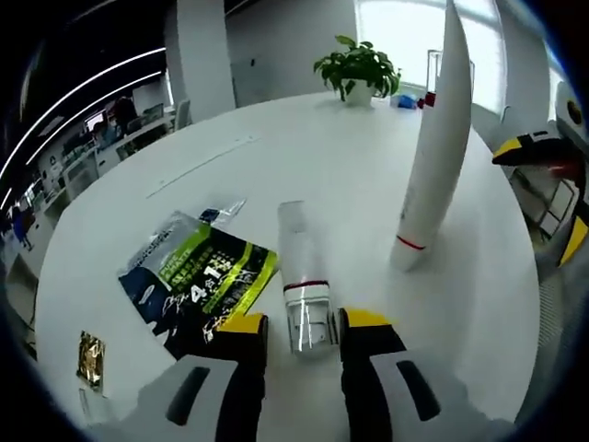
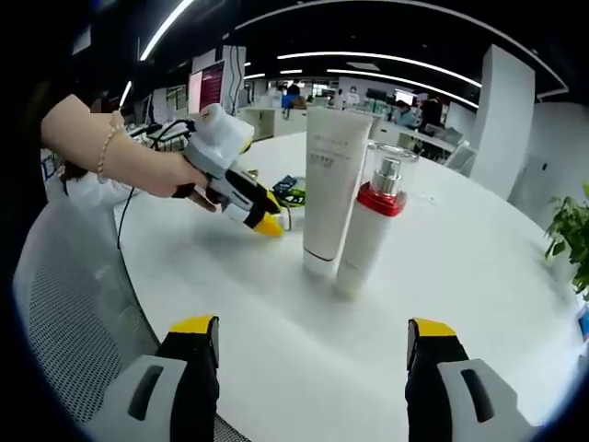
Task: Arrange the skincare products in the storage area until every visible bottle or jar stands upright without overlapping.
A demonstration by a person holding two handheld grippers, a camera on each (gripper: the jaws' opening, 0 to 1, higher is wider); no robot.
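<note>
One toppled bottle (image 1: pixel 305 293) between left hand-held gripper (image 1: pixel 304 324) jaws, grip uncertain; right hand-held gripper (image 2: pixel 311 333) wide open, empty.

Large "4 1" on the green-and-black sachet (image 1: pixel 198 281); other print illegible.

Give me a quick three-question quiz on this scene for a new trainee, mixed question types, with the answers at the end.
1. True or false: the white tube lies flat on the table.
2. What is between the left gripper's jaws? A) red-banded bottle B) potted plant C) green sachet
3. Fill in: the right gripper's jaws are ___, with nothing between them.
Key: 1 false, it stands upright; 2 A; 3 open.
</note>
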